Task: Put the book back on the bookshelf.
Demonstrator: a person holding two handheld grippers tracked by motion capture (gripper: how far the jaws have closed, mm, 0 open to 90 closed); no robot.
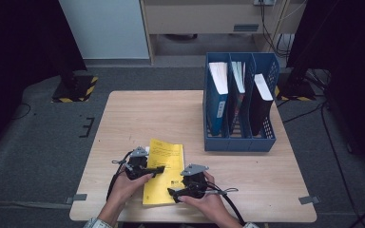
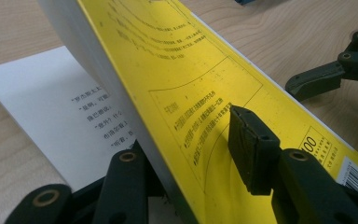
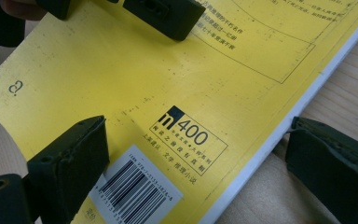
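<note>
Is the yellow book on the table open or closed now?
Partly open: the yellow book has its cover side lifted off a printed page.

Matt yellow paper book (image 1: 163, 172), pale wood-grain table (image 1: 133, 114), matt black tongs (image 2: 191, 158).

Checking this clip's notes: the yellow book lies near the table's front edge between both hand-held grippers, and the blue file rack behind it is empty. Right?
Not quite: the blue file rack is not empty. The high view shows a book or folder standing in each of its three compartments. The rest holds: the yellow book lies near the table's front edge, between the left hand-held gripper and the right hand-held gripper.
</note>
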